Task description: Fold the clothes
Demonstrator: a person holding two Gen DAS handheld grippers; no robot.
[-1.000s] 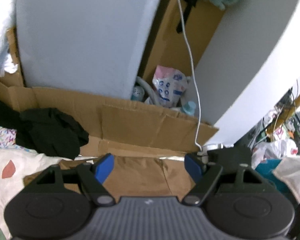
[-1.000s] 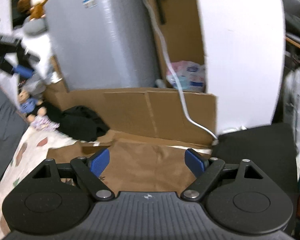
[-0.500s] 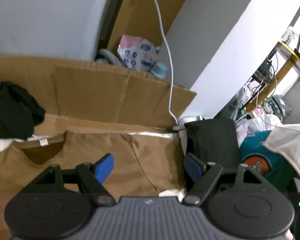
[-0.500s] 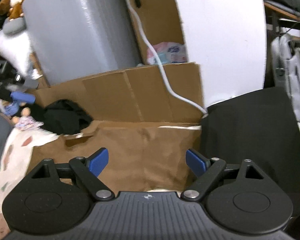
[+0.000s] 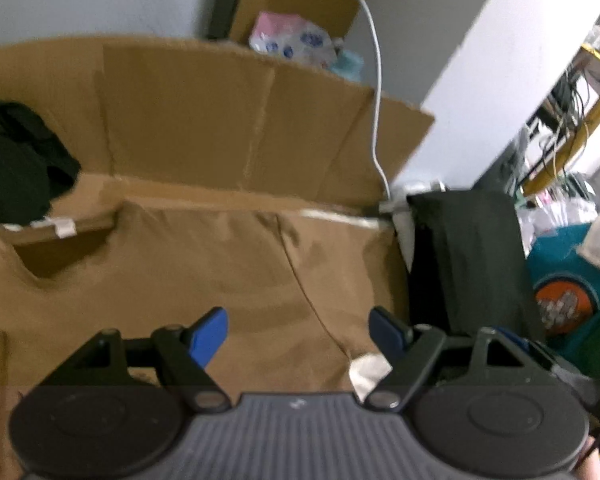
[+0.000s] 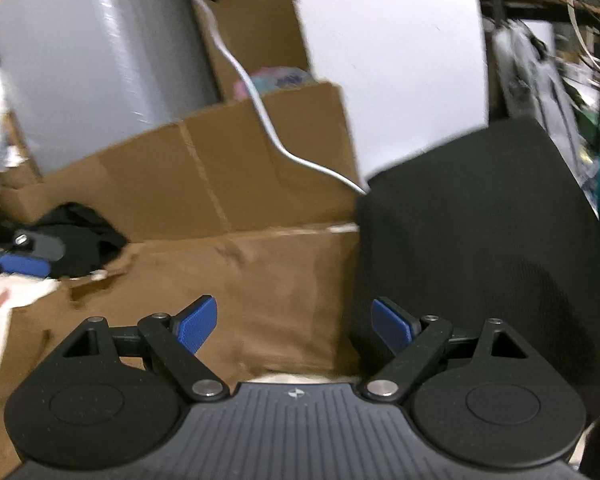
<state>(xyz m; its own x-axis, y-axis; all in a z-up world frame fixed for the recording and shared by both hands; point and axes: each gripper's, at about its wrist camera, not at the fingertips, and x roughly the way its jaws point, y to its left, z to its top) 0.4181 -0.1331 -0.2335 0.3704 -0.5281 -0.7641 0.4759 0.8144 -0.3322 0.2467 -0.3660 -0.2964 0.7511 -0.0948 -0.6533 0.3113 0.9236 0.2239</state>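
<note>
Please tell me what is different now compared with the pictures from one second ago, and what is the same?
Both cameras have come down toward the brown shirt, which now fills far more of each view. Nothing was gripped or released: the left gripper and right gripper remain open and empty. The shirt, cardboard and black garment lie as before.

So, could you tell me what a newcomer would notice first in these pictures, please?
Most likely the brown T-shirt spread flat in the middle, neck opening to the left, with the open left gripper and open right gripper above it, holding nothing. Behind it stands a cardboard wall with a white cable hanging over it. A black garment lies to the shirt's right, and a crumpled black one at far left.
</note>
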